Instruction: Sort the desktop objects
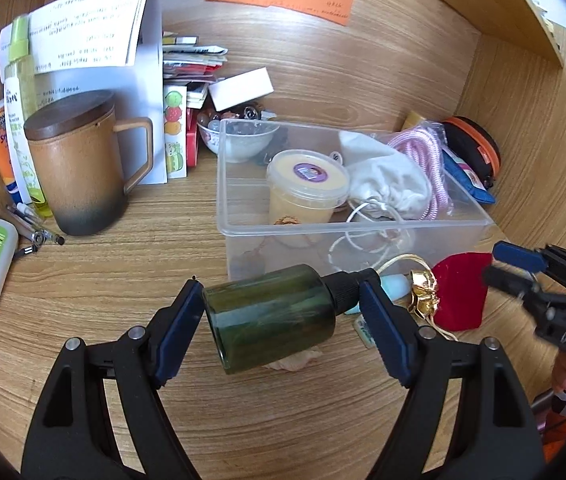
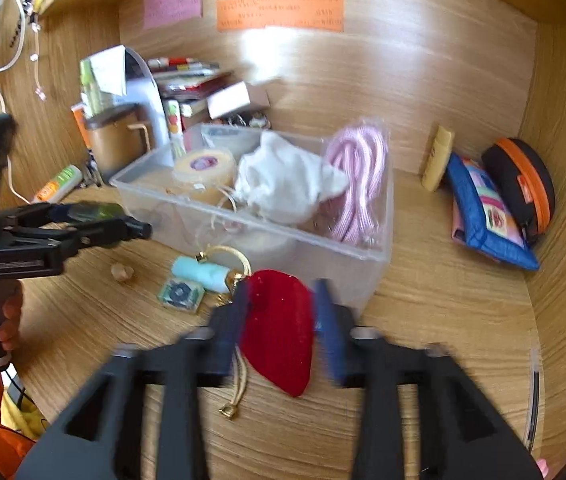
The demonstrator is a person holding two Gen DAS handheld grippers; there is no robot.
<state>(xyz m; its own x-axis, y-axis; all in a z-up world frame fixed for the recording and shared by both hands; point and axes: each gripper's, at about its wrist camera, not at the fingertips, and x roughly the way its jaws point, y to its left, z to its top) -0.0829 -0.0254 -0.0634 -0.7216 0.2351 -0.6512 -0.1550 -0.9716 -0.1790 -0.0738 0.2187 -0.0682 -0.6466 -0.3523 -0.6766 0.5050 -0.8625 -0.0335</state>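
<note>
My left gripper (image 1: 283, 316) is shut on a dark green bottle (image 1: 271, 316) with a black cap, held sideways above the wooden desk just in front of the clear plastic box (image 1: 363, 236). It also shows in the right wrist view (image 2: 95, 216). My right gripper (image 2: 281, 308) is closed around a red velvet pouch (image 2: 279, 328) with a gold cord, low over the desk beside the box (image 2: 379, 240). In the left wrist view the pouch (image 1: 461, 292) is at the right with that gripper (image 1: 499, 264) on it.
The box holds a lidded tub (image 1: 307, 188), a white cloth bag (image 1: 387, 176) and a pink rope (image 1: 423, 156). A brown lidded mug (image 1: 79, 164), bottles and tubes stand left. A mint roll (image 2: 203, 272) and small packet (image 2: 181, 294) lie on the desk. Pouches (image 2: 491, 216) lean right.
</note>
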